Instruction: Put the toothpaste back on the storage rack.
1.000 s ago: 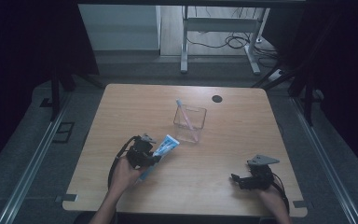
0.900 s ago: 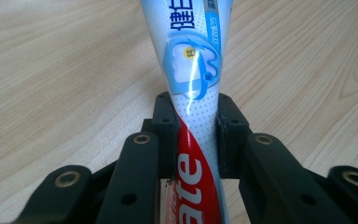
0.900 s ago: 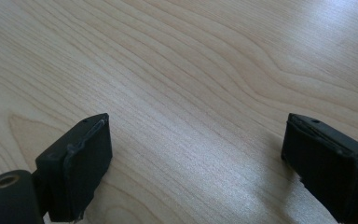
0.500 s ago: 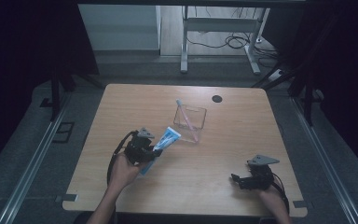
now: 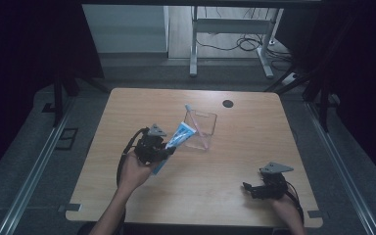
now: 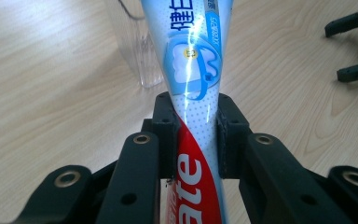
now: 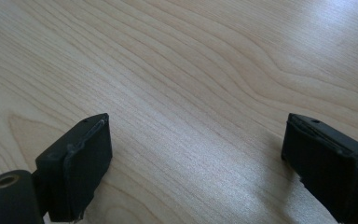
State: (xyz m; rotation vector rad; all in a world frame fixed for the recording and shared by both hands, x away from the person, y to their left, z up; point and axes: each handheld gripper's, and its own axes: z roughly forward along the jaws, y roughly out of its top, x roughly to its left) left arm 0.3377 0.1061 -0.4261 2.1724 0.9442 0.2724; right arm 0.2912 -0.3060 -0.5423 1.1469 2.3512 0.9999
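A blue, white and red toothpaste tube slants up toward a clear square container at the table's middle. My left gripper is shut on the tube's lower half, lifted off the table. In the left gripper view both pads press the tube at its waist, and the container stands just beyond. A pink-handled toothbrush leans inside the container. My right gripper rests open on the wood at the front right, jaws wide apart with bare table between them.
A small black disc lies near the table's back edge. The wooden table has dark floor and rails on both sides, and a metal stand behind it. The right gripper's two jaws lie far off in the left gripper view.
My left gripper has risen with the toothpaste tube and shifted toward the container, so the tube's upper end now overlaps its near side. The right gripper has stayed put.
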